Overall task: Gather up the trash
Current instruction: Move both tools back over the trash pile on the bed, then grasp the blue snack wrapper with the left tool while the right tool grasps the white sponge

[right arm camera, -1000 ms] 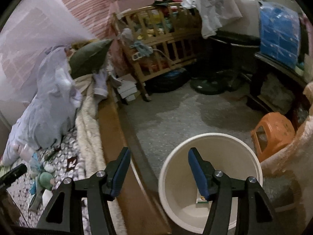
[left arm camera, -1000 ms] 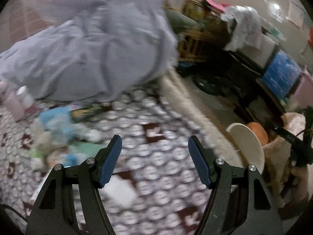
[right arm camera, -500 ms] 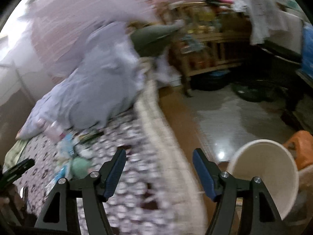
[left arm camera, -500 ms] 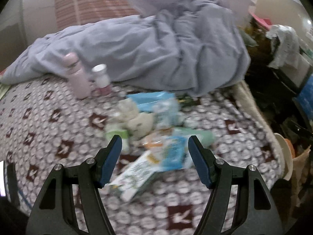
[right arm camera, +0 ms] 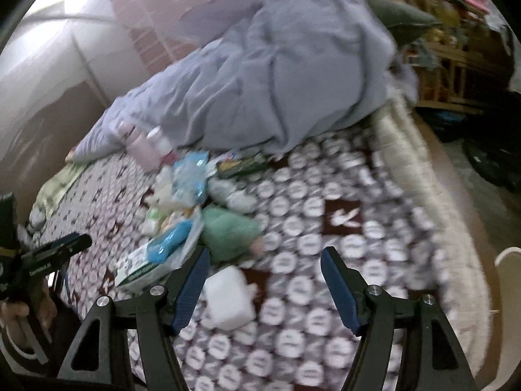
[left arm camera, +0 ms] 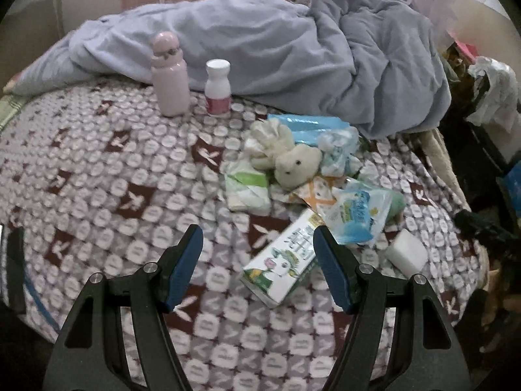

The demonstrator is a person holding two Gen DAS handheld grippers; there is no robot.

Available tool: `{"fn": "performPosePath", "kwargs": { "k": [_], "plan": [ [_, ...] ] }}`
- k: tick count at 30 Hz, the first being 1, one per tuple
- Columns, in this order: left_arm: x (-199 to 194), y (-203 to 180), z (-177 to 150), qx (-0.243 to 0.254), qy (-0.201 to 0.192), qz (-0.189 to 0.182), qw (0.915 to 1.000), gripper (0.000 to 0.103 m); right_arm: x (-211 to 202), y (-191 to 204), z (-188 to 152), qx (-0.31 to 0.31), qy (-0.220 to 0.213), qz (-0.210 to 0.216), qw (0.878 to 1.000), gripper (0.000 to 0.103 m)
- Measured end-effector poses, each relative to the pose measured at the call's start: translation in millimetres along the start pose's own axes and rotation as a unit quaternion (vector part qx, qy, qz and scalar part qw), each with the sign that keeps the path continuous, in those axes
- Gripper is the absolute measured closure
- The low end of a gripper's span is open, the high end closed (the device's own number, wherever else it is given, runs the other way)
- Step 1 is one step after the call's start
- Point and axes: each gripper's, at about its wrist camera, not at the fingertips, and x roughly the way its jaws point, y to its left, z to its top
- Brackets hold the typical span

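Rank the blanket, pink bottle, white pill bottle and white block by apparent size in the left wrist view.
1. Blanket
2. Pink bottle
3. White block and white pill bottle: they look alike, and the block lies nearer the camera, so unranked.

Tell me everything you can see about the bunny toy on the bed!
The bunny toy is small, soft and cream-white, like plush, with two dark dot eyes, a tiny nose and floppy ears trailing up to the left. It lies in the middle of the litter pile on the patterned bedspread, face toward the camera. It rests on a green-and-white tissue pack and an orange-and-white wrapper, against blue plastic packs. No gripper touches it.
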Motion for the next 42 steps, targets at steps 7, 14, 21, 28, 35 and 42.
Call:
{"fn": "performPosePath", "kwargs": {
  "k": [7,14,21,28,35,42],
  "plan": [
    [16,-21,6,0.006,0.010,-0.035,0.9993,0.034,25,18,-12,-0.025,0.040,0.002,0.999,0.035],
    [31,-36,14,0.007,0.020,-0.052,0.9984,0.034,64,33,-30,-0.064,0.090,0.000,0.994,0.035],
    [54,-65,20,0.023,0.038,-0.077,0.9960,0.034,57,32,-34,-0.082,0.069,-0.011,0.994,0.064],
    [90,-83,19,0.043,0.073,-0.084,0.9928,0.046,38,17,-29,-0.053,0.046,0.006,0.998,0.064],
    [88,-85,17,0.047,0.062,-0.080,0.9937,0.076,32,15,-32,-0.047,0.041,0.008,0.998,0.064],
    [60,-87,22,0.056,0.026,-0.073,0.9954,0.077,27,22,-29,-0.049,0.032,0.011,0.998,0.064]
  ]
}}
